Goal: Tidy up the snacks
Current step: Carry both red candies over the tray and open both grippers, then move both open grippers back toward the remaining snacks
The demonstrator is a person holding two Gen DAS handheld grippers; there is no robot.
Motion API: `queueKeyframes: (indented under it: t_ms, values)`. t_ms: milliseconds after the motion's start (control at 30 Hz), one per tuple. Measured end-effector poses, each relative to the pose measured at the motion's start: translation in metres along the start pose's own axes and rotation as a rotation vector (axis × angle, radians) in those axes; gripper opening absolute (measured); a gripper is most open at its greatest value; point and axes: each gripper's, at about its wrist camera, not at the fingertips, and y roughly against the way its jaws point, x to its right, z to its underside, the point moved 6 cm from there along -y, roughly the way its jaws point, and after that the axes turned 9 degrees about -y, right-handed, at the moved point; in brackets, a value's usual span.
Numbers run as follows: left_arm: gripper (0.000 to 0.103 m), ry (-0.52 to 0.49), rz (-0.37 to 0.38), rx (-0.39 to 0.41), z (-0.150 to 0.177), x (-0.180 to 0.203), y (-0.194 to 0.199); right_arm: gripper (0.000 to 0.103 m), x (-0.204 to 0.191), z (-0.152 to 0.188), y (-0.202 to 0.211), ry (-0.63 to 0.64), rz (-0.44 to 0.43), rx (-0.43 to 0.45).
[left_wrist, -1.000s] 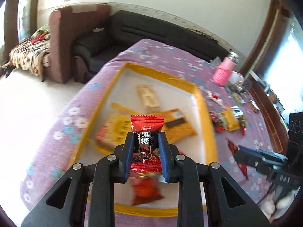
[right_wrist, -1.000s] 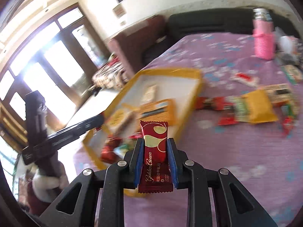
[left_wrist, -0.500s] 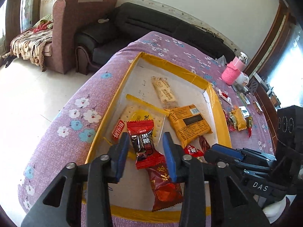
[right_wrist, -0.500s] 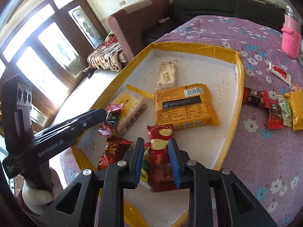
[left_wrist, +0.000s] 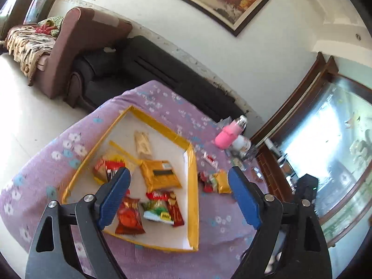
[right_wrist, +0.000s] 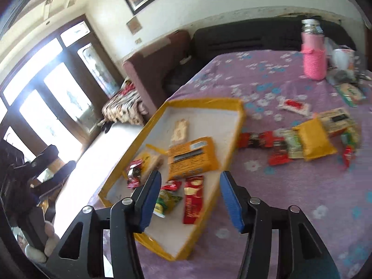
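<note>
A shallow yellow-rimmed tray [left_wrist: 192, 181] [right_wrist: 234, 144] lies on the purple flowered table and holds several snack packets. Among them are an orange packet [left_wrist: 160, 173] [right_wrist: 191, 157], a dark red Golden Crown bar [right_wrist: 193, 198] [left_wrist: 174, 210] and a small red-and-black candy [right_wrist: 134, 174] [left_wrist: 110, 168]. My left gripper [left_wrist: 179, 196] is open and empty, raised above the tray. My right gripper [right_wrist: 189, 200] is open and empty, above the tray's near end. A loose pile of snacks [right_wrist: 300, 140] [left_wrist: 212, 181] lies on the cloth right of the tray.
A pink bottle [right_wrist: 313, 55] [left_wrist: 229, 134] stands at the table's far side with a cup [right_wrist: 344, 57] and clutter beside it. A dark sofa [left_wrist: 148, 67] and a maroon armchair [left_wrist: 76, 46] stand beyond the table. The table's left edge drops to the floor.
Both grippers have opened wide and pulled up and back from the tray. The red-and-black candy and the Golden Crown bar were let go and now lie in the tray.
</note>
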Motion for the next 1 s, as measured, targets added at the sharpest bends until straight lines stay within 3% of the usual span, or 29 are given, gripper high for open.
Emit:
queueKeyframes:
  t_ms: [100,167,267,400,567,733,900,1000]
  values:
    - [0.087,-0.119,-0.191,0.025,0.008,0.019,0.002,0.06,0.045,-0.005,0.031,-0.037,0.081,0.036]
    - [0.087,-0.214,-0.274,0.067,0.012,0.037,0.008,0.061,0.079,-0.007,0.052,-0.066,0.145,0.052]
    - [0.087,-0.251,-0.255,0.079,0.018,0.056,0.006,0.061,0.123,-0.008,0.076,-0.106,0.208,0.071]
    - [0.087,-0.251,-0.222,0.012,0.025,0.068,-0.013,0.061,0.168,-0.007,0.095,-0.171,0.246,0.09]
    - [0.087,-0.27,-0.182,-0.059,0.038,0.087,-0.036,0.063,0.197,-0.009,0.086,-0.206,0.256,0.073]
    - [0.087,-0.293,-0.157,-0.123,0.048,0.098,-0.063,0.063,0.195,-0.025,0.033,-0.192,0.258,0.011]
    - [0.087,-0.298,-0.143,-0.169,0.053,0.097,-0.085,0.062,0.162,-0.06,-0.037,-0.142,0.209,-0.056]
    - [0.087,-0.292,-0.141,-0.191,0.054,0.09,-0.091,0.062,0.143,-0.088,-0.076,-0.068,0.262,-0.062]
